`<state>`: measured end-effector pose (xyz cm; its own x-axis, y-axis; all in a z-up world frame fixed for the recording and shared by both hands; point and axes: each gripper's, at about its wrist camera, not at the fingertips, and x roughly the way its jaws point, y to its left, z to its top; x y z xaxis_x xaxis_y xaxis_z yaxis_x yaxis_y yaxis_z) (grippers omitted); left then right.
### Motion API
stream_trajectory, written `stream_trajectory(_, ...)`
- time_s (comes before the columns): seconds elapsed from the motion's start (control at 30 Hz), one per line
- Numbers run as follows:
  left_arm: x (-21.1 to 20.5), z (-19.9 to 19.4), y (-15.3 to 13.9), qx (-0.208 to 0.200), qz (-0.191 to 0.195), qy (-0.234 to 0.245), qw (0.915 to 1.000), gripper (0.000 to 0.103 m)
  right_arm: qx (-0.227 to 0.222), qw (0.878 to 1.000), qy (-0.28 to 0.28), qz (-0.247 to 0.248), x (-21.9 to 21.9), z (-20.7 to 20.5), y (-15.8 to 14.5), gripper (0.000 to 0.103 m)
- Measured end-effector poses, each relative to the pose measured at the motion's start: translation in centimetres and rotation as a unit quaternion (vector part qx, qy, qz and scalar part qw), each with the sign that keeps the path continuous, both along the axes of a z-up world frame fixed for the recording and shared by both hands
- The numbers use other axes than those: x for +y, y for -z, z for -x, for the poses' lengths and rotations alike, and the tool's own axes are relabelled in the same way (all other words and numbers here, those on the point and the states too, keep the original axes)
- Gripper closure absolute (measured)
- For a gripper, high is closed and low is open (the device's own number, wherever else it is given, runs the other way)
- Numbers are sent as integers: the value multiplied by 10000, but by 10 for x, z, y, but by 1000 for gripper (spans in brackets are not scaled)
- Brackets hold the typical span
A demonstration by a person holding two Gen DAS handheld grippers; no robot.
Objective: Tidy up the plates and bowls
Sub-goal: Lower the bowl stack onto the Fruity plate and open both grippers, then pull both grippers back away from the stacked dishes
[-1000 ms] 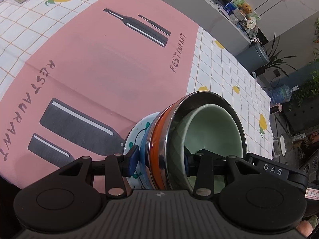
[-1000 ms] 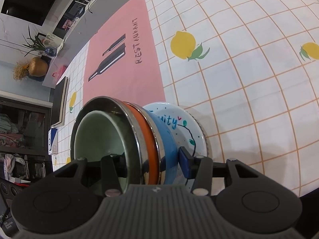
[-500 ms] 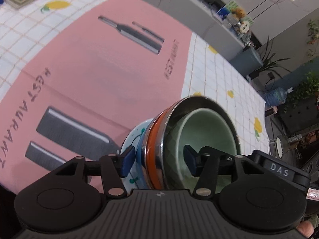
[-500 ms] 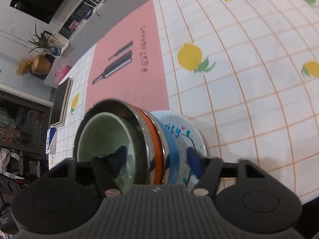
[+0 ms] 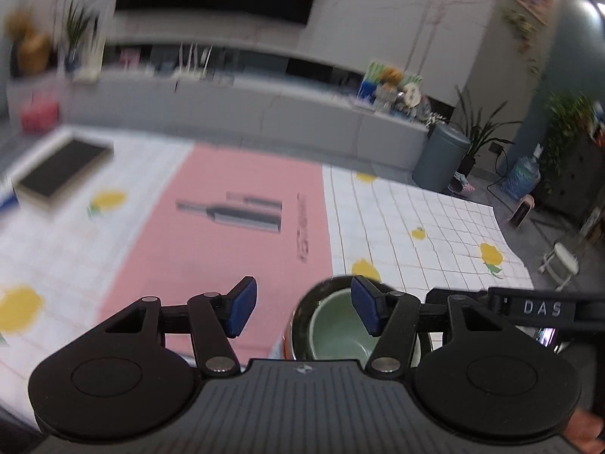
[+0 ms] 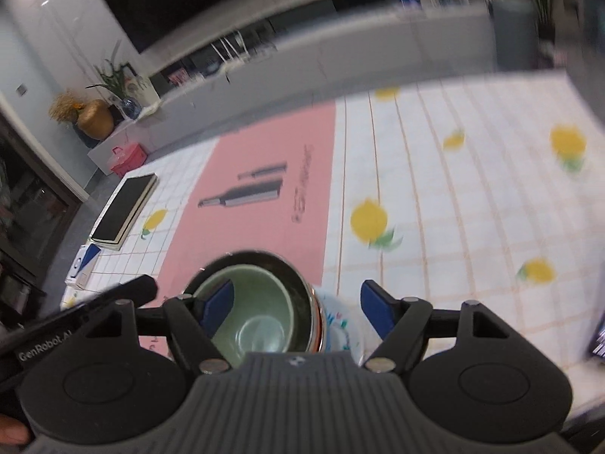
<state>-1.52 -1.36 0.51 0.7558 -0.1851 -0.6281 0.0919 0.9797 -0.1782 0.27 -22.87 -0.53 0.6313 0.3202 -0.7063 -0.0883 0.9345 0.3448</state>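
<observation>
A nested stack stands on the table: a pale green bowl (image 6: pixel 261 317) inside a steel bowl with an orange band (image 6: pixel 302 291), on a white painted plate (image 6: pixel 342 325). The green bowl also shows in the left wrist view (image 5: pixel 340 325). My left gripper (image 5: pixel 302 310) is open and empty, raised above and just left of the stack. My right gripper (image 6: pixel 298 304) is open and empty, raised over the stack, its fingers apart from the rims. The left gripper's body (image 6: pixel 75 321) shows at the left of the right wrist view.
The tablecloth is white with lemons and has a pink panel (image 6: pixel 264 189) printed with bottles. A black book (image 6: pixel 124 208) and a small white-and-blue box (image 6: pixel 85 265) lie at the far left. A grey counter (image 5: pixel 227 102) runs behind the table.
Both grippers opened, let go of the bowl stack and pulled up and back. The stack now stands upright on the table instead of tilted between the fingers.
</observation>
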Motion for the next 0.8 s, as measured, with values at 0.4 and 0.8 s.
stream_trajectory(0.4, -12, 60, -39, -1070, -385, 270, 9932, 28, -1403, 9847, -244, 1001, 15, 77, -41, 20)
stream_trajectory(0.8, -17, 87, -7, -895, -633, 383, 9932, 36, -1402, 9813, -152, 1312, 32, 131, -20, 16)
